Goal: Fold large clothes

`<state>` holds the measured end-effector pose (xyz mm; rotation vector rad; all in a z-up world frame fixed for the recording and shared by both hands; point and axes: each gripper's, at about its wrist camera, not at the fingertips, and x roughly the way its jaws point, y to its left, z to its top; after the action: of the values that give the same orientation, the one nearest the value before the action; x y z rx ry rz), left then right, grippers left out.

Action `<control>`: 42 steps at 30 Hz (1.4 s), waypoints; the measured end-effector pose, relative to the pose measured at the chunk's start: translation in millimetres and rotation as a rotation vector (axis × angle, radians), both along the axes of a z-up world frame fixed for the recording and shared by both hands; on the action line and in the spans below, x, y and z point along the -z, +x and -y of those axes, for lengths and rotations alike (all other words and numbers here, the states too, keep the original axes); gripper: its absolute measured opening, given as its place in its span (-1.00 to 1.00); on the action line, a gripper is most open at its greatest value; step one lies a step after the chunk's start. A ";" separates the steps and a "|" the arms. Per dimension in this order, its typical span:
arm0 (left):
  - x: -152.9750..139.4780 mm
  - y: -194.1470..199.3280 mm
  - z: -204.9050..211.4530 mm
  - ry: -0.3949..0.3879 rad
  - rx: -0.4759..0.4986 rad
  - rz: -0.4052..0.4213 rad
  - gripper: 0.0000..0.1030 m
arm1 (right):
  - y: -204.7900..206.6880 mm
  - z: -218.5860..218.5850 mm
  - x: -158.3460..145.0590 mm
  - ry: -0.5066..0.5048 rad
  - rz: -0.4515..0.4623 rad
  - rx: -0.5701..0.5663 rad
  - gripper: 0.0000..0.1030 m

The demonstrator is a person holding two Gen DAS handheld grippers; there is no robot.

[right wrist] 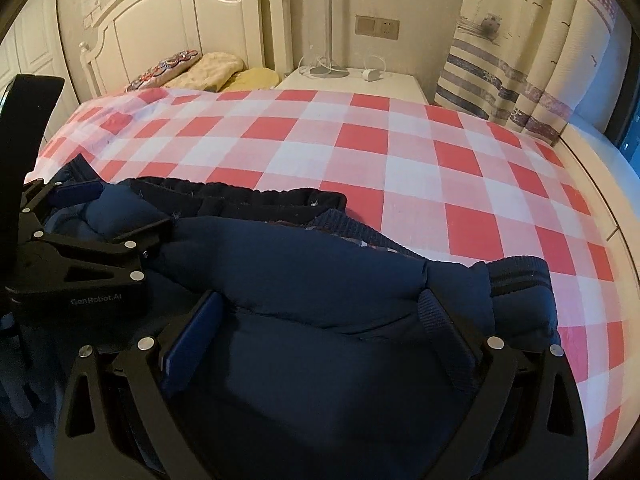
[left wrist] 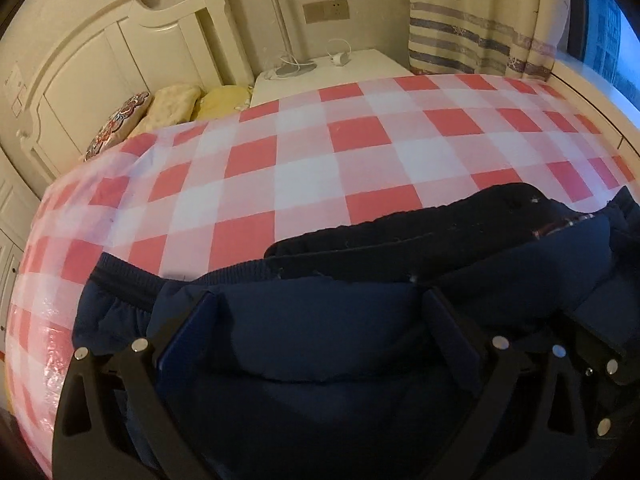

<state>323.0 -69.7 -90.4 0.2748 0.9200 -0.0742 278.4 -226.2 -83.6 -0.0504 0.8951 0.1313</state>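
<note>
The one readable bit of writing is "GenRobot.AI", printed in grey on the black body of my left gripper [right wrist: 120, 216], which sits at the left edge of the right wrist view. My left gripper [left wrist: 320, 320] tilts downward over the navy jacket [left wrist: 360, 280], its fingers spread wide, one pad [left wrist: 188, 332] blue at lower left; the padded cloth bulges up between them, and I cannot tell whether the pads press it. My right gripper [right wrist: 324, 320] also points down at the jacket [right wrist: 300, 272], its jaws standing wide apart, with a puffy fold lying between them and the right finger [right wrist: 444, 328] against a ribbed strip of the cloth. The jacket lies bunched across the lower part of both views on the red-and-white checked bedspread [right wrist: 400, 152], its ribbed cuff [right wrist: 520, 276] at the right. At the top stand a cream headboard [right wrist: 208, 24], pillows [right wrist: 216, 68], a white nightstand [right wrist: 360, 80] with a lamp base and a small charger, and a striped curtain [right wrist: 512, 80].
</note>
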 end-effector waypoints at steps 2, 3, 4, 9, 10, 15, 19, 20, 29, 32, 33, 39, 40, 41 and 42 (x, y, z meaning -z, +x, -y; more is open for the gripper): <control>5.9 0.1 1.7 0.010 -0.006 0.007 0.96 | 1.2 -0.8 0.8 -0.004 -0.003 -0.002 0.84; 7.3 -1.9 2.5 0.015 -0.006 0.017 0.96 | 1.6 -0.6 1.0 -0.002 -0.005 -0.002 0.84; 7.9 -2.9 2.0 0.011 -0.006 0.022 0.96 | 1.5 0.0 0.9 0.001 -0.004 -0.002 0.84; 6.2 -5.4 -2.7 -0.031 -0.012 0.028 0.96 | -5.7 12.1 -22.5 0.059 0.049 0.059 0.74; 6.5 -3.8 -2.3 -0.033 -0.012 0.028 0.96 | -8.1 11.7 -28.9 0.062 0.077 0.066 0.74; 6.4 -2.5 -5.1 -0.051 -0.016 0.024 0.96 | 18.7 -3.4 -7.8 -0.019 -0.009 0.043 0.64; 7.3 -1.0 -5.6 -0.053 -0.024 0.021 0.96 | 25.7 -10.8 0.0 -0.080 -0.038 0.037 0.70; 7.5 -0.9 -5.3 -0.050 -0.025 0.022 0.96 | 25.9 -12.7 2.1 -0.097 -0.037 0.037 0.71; 3.9 1.5 -13.6 -0.093 -0.021 -0.017 0.96 | 31.5 1.5 5.2 -0.004 -0.088 0.029 0.82; -11.8 -4.3 -39.2 -0.108 -0.051 0.010 0.96 | 20.9 19.1 -13.1 0.004 -0.075 0.049 0.81; -16.2 -6.7 -54.0 -0.116 -0.060 0.017 0.96 | 15.4 23.0 -17.5 -0.004 -0.050 0.059 0.81; -19.8 -11.6 -121.2 -0.236 -0.135 0.017 0.96 | 0.8 74.3 6.4 0.090 -0.060 0.155 0.84; -17.6 -11.4 -130.3 -0.269 -0.165 0.021 0.95 | 1.0 75.5 7.4 0.097 -0.058 0.157 0.84; -14.8 -8.9 -136.1 -0.299 -0.184 0.007 0.95 | 2.5 73.1 8.1 0.082 -0.061 0.155 0.85; -11.2 -4.1 -140.0 -0.319 -0.195 -0.023 0.90 | 4.6 69.9 9.0 0.061 -0.066 0.151 0.87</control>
<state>318.9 70.4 -79.1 -0.1127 0.9383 -0.0430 283.0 -296.1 -92.6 0.0791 0.9567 0.0195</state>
